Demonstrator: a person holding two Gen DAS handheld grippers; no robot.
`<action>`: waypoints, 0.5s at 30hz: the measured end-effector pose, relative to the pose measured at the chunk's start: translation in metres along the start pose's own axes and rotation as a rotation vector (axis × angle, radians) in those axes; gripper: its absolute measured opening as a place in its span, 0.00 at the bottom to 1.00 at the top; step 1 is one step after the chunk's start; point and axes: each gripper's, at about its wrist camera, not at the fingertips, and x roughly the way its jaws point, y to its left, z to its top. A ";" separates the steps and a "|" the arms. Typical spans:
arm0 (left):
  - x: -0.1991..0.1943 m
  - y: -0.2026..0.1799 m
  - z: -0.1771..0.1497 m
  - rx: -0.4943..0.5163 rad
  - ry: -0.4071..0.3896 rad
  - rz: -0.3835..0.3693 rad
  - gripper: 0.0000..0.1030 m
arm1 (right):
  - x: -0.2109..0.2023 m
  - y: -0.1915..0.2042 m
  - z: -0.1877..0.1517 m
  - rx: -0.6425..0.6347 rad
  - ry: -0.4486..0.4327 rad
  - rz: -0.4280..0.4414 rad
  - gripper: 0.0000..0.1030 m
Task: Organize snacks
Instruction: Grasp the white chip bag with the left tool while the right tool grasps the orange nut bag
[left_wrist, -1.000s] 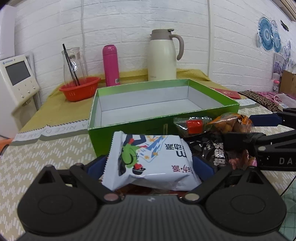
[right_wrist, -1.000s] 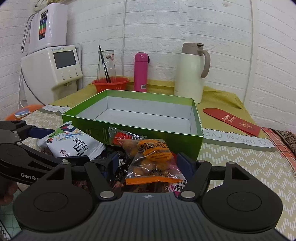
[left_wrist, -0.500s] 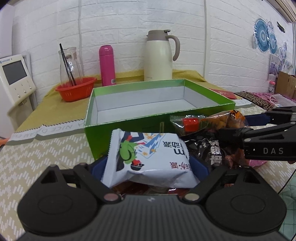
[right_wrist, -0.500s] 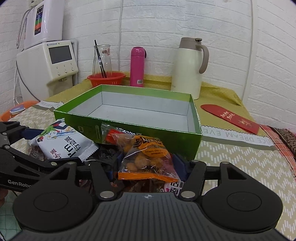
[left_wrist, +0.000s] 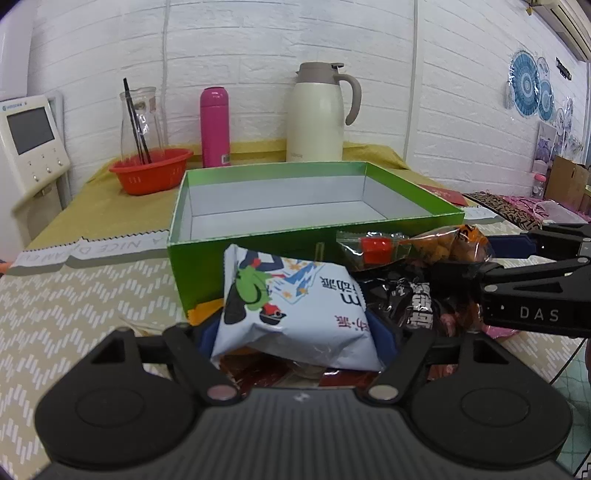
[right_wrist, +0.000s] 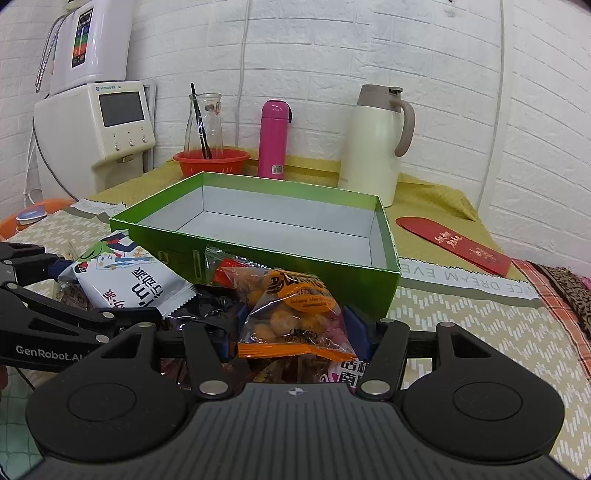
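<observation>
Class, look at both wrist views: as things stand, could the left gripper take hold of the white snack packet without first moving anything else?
Probably yes. The white snack packet lies on top of the pile, already between the fingers of the left gripper, whose jaws have just been closing. Nothing covers it; the right gripper is at the orange packet beside it.

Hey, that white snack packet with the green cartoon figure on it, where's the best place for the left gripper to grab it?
Take the white foil snack packet with the green cartoon figure across its puffed middle, squeezing its two long side edges, coming in from the near side. It lies on top of the pile with its crimped end nearest, already between the left gripper fingers, whose jaws have just been closing. The puffed body will probably give.
</observation>
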 end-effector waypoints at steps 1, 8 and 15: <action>-0.001 0.001 0.000 -0.002 -0.002 0.002 0.73 | -0.001 0.000 0.000 0.000 -0.002 -0.007 0.92; -0.015 0.012 0.003 -0.053 -0.032 0.029 0.73 | -0.016 -0.003 0.001 0.011 -0.052 -0.037 0.92; -0.035 0.009 0.004 -0.069 -0.047 0.064 0.73 | -0.032 0.003 0.000 0.008 -0.085 -0.065 0.91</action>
